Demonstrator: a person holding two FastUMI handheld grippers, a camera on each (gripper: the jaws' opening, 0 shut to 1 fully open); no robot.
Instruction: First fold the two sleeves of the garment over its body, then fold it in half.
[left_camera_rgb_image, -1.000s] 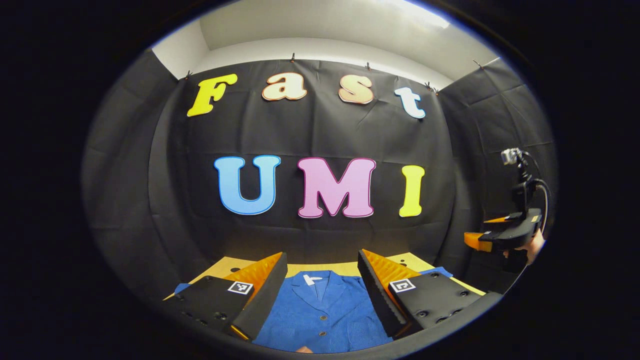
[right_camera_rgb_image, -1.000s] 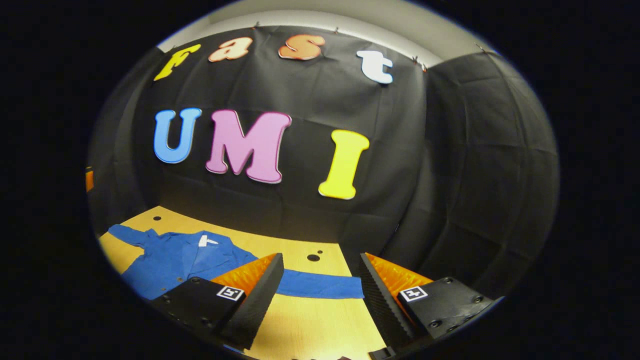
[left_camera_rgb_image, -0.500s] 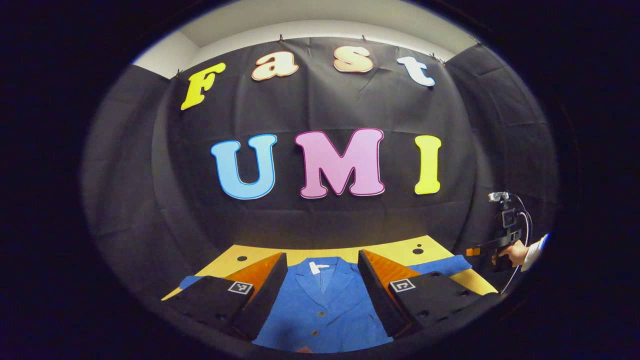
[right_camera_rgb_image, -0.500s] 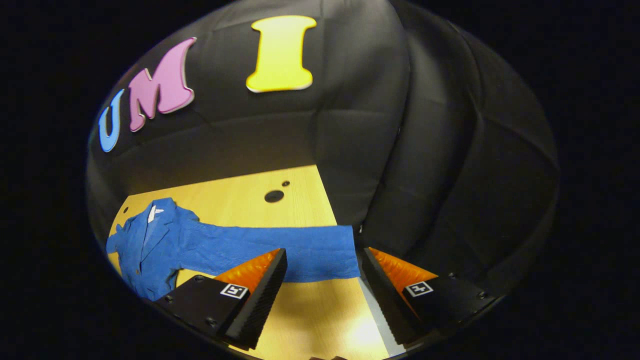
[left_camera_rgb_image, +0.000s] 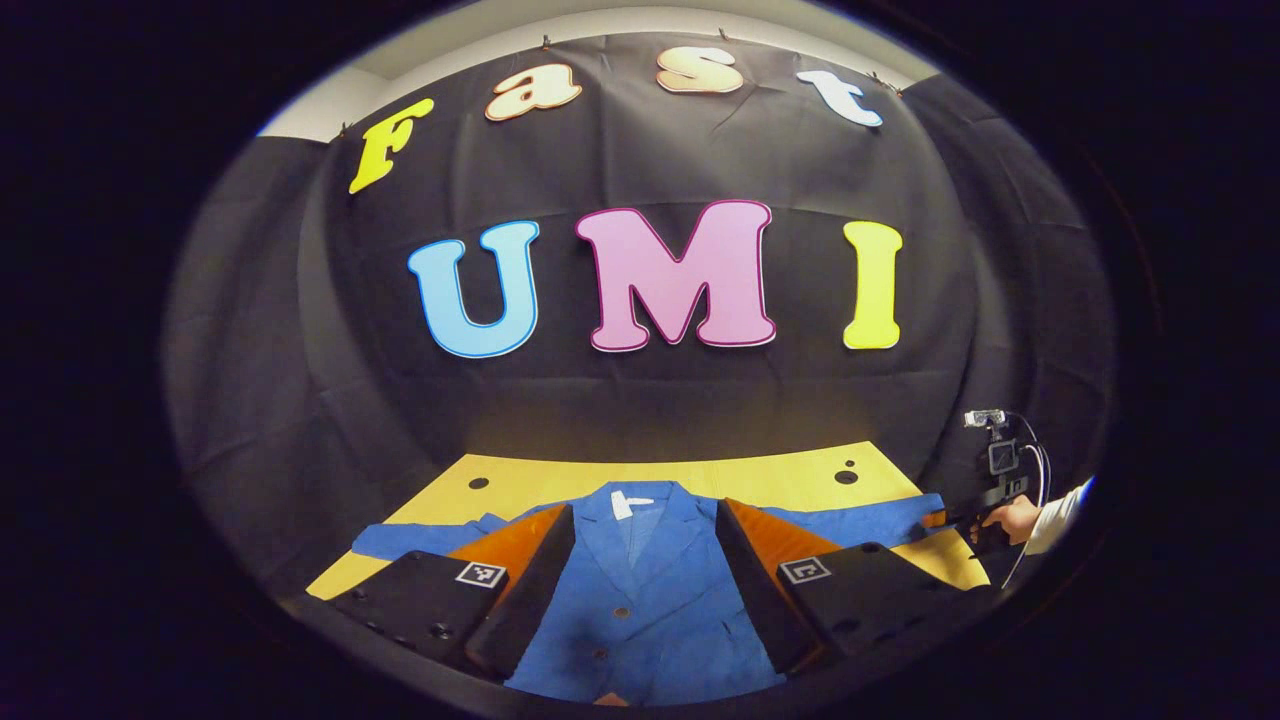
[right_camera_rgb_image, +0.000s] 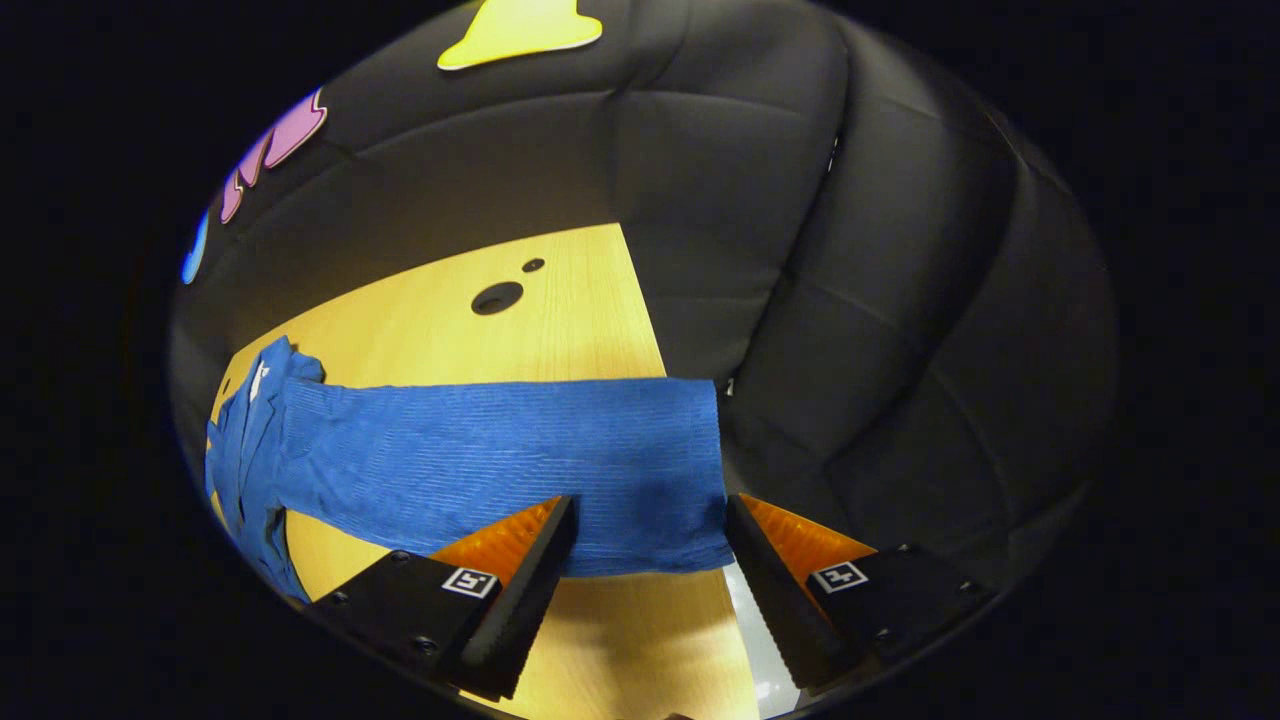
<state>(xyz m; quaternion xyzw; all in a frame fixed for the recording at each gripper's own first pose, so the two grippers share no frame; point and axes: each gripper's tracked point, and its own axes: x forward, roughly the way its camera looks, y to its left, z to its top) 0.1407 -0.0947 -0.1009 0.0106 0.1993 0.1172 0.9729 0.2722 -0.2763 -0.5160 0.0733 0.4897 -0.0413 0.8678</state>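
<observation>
Black cloth walls close in a yellow wooden desk in the left gripper view, where a blue garment lies flat, collar toward the back wall, both sleeves stretched out sideways. The left tongs hang above its buttoned chest, spread wide with nothing between the fingers. Far off at the desk's right edge, a hand in a white sleeve holds the other tool beside the end of the garment's right sleeve.

Yellow desk boards with two dark holes run back to the cloth wall in the right gripper view. The sleeve lies straight across the desk, its cuff at the desk's edge. The right tongs are spread apart, one finger on each side of the cuff; whether they touch the cloth I cannot tell, and nothing is grasped.
</observation>
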